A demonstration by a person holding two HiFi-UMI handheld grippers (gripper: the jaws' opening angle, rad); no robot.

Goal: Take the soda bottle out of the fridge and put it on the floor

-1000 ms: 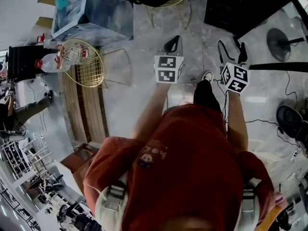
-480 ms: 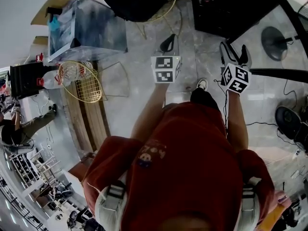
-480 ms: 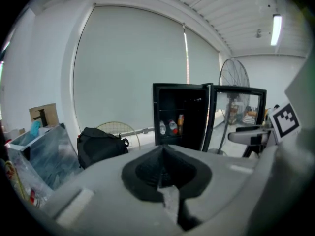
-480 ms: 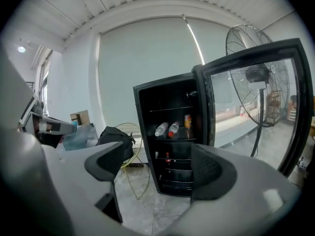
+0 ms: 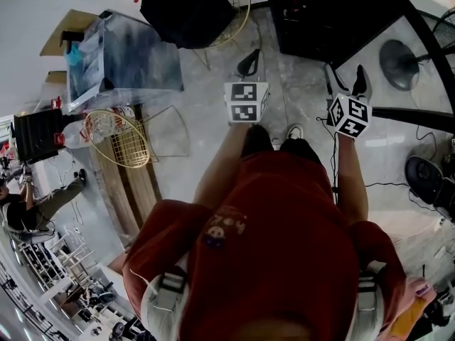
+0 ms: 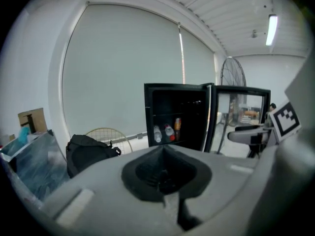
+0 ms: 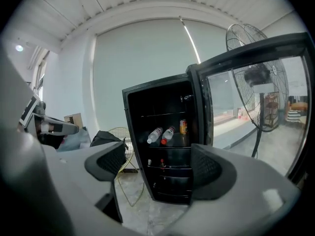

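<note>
The black fridge (image 5: 334,20) stands open ahead of me on the floor. In the right gripper view two clear bottles with red labels (image 7: 161,134) lie on an upper shelf of the fridge (image 7: 167,107), next to an orange can (image 7: 183,127). I cannot tell which bottle is the soda. The fridge's glass door (image 7: 246,97) swings out to the right. My left gripper (image 5: 249,64) is shut and empty, well short of the fridge (image 6: 162,107). My right gripper (image 5: 346,79) is open with nothing between its pads (image 7: 106,163), also short of the fridge.
A black bag (image 5: 188,13) lies on a wire chair left of the fridge. A clear plastic-covered box (image 5: 121,48) and a wire basket (image 5: 121,137) with bottles sit further left. A fan base (image 5: 402,62) and cables (image 5: 426,176) occupy the floor at right.
The person has stepped forward: the fridge and the black bag have come further into the head view. Both grippers keep their pose, the left shut and the right open.
</note>
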